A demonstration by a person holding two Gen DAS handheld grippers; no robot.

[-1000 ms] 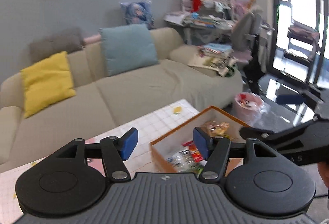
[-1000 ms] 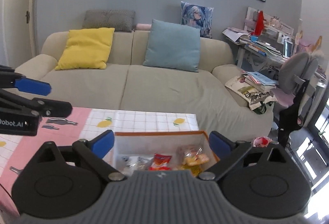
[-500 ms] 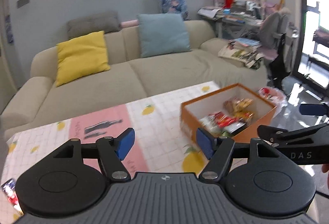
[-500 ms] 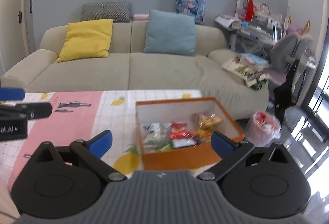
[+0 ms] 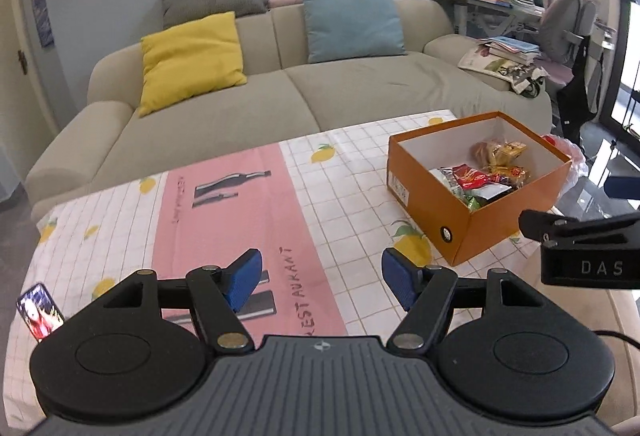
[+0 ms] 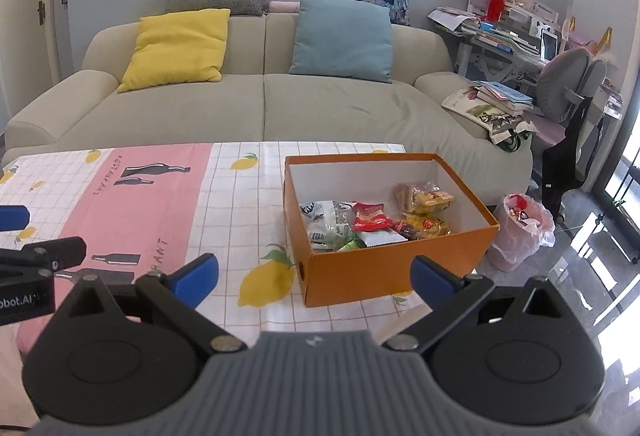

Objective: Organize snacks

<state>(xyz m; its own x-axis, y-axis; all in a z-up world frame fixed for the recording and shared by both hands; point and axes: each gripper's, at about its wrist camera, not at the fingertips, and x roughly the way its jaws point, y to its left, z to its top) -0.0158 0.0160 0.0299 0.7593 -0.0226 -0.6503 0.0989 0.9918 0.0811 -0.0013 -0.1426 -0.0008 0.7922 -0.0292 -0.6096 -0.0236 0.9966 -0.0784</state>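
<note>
An orange box [image 6: 396, 268] stands at the right end of the table and holds several snack packets [image 6: 370, 216]. It also shows in the left wrist view [image 5: 452, 212] with the snack packets [image 5: 480, 176] inside. My left gripper [image 5: 322, 278] is open and empty above the pink and white tablecloth [image 5: 224, 212], to the left of the box. My right gripper [image 6: 314, 272] is open and empty in front of the box's near wall. One more snack packet [image 5: 40, 310] lies at the table's near left edge.
A beige sofa [image 6: 260, 104] with yellow and blue cushions stands behind the table. A pink-lined waste bin [image 6: 520, 232] sits on the floor right of the box. A cluttered desk and a grey chair [image 6: 568, 76] are at the far right.
Both grippers have pulled back and away from the box, so more of the tablecloth shows. The left view has swung left. Both stay open and empty.
</note>
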